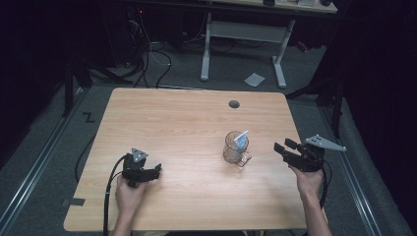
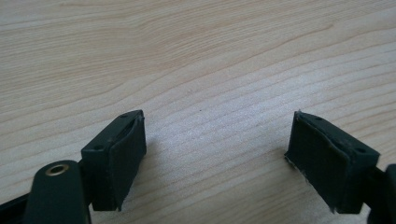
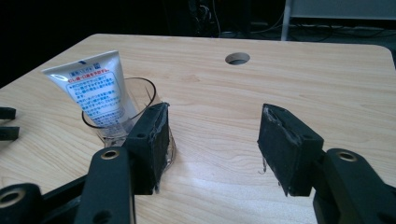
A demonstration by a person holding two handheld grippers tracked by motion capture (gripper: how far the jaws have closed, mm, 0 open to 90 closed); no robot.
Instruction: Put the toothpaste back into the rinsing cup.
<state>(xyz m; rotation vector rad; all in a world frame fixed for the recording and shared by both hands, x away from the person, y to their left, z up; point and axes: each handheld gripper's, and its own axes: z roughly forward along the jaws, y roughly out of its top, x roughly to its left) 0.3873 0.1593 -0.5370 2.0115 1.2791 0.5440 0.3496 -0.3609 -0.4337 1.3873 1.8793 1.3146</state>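
A: High view, item one?
B: Glass cup (image 1: 235, 149) holding tube (image 1: 241, 139), on table (image 1: 187, 123); right claw (image 1: 285, 147) right of cup, left claw (image 1: 156, 169) well left.
A: Left gripper view?
B: Claw (image 2: 215, 154) open, empty.
A: Right gripper view?
B: Claw (image 3: 212, 144) open, empty; cup (image 3: 116, 116) just beyond it.

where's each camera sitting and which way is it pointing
High view: above the person's side, looking forward and down on the table; both forearms, left gripper, right gripper.
Left gripper view: on the left gripper, looking down at bare wood between open jaws.
Right gripper view: on the right gripper, looking across the table past open jaws.
Shared by high and right gripper views: glass cup holding a tube.
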